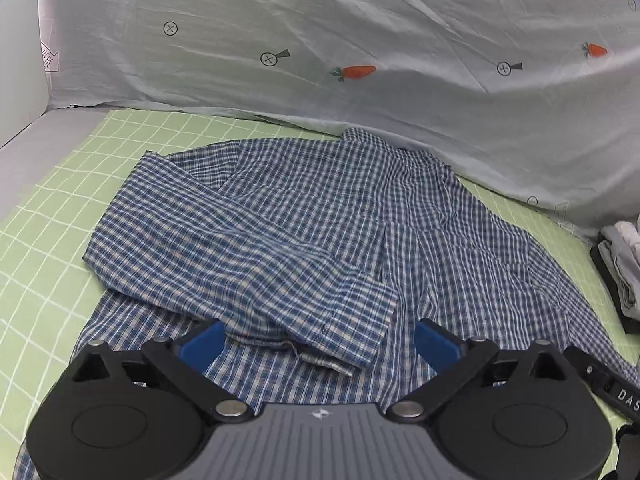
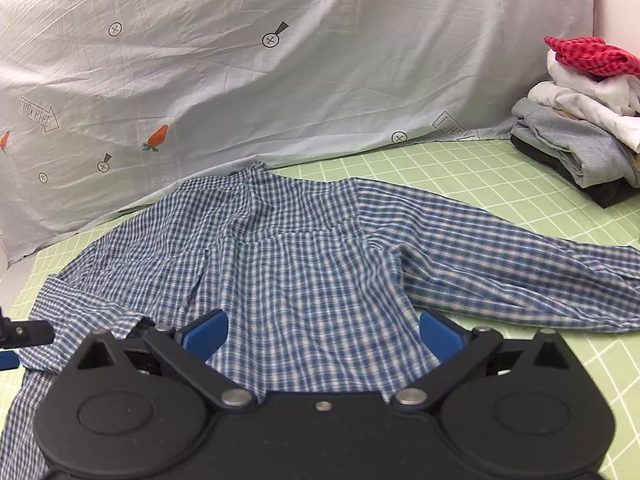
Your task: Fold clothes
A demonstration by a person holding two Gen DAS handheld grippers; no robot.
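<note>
- Blue-and-white checked cotton shirt [image 1: 304, 240] lies spread on the green grid-patterned surface [image 1: 52, 216], one sleeve folded across the body, the other [image 2: 500, 264] stretched sideways.
- Left claw [image 1: 318, 346] open, over the sleeve cuff [image 1: 344, 344], gripping nothing.
- Right claw [image 2: 324, 334] open above the shirt body.
- Stack of folded clothes [image 2: 580, 120] cut off by the frame edge.
- Shirt hem hidden behind both claws.

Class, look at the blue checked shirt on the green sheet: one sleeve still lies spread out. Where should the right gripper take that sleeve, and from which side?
Grip the outstretched sleeve near its cuff end, coming in from the right with the open right gripper. The sleeve lies flat and long beside the blue checked shirt, so its far end lifts across most easily.
</note>
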